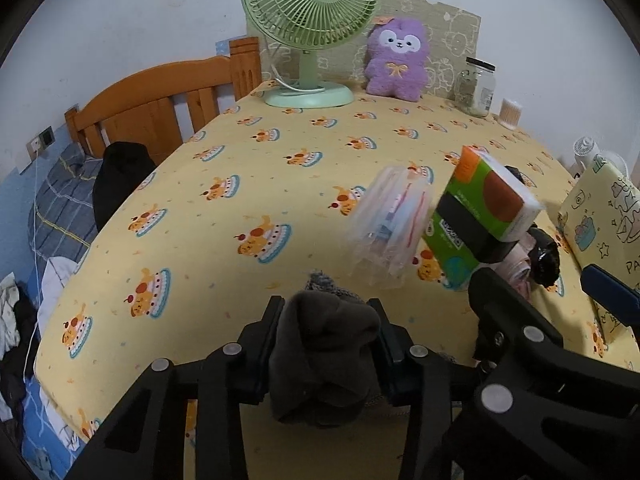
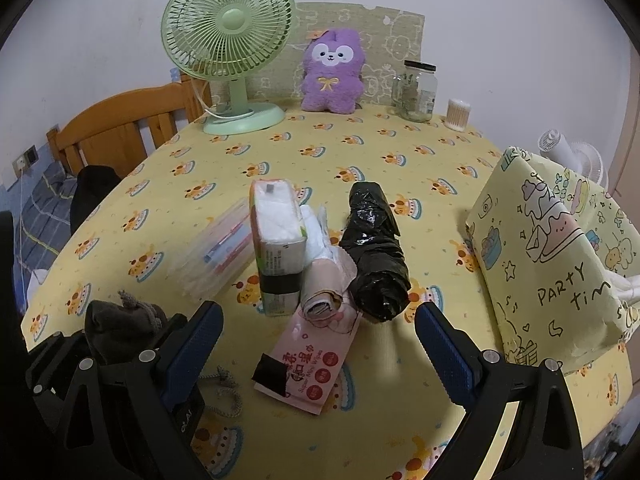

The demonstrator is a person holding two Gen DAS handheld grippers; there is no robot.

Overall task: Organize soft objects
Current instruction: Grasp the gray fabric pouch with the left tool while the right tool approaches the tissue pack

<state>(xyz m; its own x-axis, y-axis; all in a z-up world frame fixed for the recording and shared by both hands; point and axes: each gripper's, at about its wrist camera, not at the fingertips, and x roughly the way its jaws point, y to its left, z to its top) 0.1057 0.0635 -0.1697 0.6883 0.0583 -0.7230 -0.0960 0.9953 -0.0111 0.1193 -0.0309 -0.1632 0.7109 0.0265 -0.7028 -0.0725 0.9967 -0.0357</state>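
My left gripper [image 1: 326, 310] is shut on a dark grey drawstring pouch [image 1: 324, 356] and holds it over the table's near edge; the pouch also shows in the right wrist view [image 2: 120, 326]. My right gripper [image 2: 318, 318] is open, its blue pads on either side of a pink wipes pack [image 2: 310, 360]. Behind it lie a green tissue pack [image 2: 276, 246], a pink-white bag roll [image 2: 326, 276] and a black bag roll [image 2: 376, 256]. A clear pen pouch [image 2: 218, 252] lies left of the tissues. A purple plush [image 2: 332, 76] sits at the back.
A green fan [image 2: 228, 64], a glass jar [image 2: 416, 90] and a cotton swab tub [image 2: 458, 114] stand along the back of the yellow tablecloth [image 2: 420, 184]. A yellow "party" bag [image 2: 560, 248] stands at the right. A wooden bed headboard [image 1: 160, 104] is on the left.
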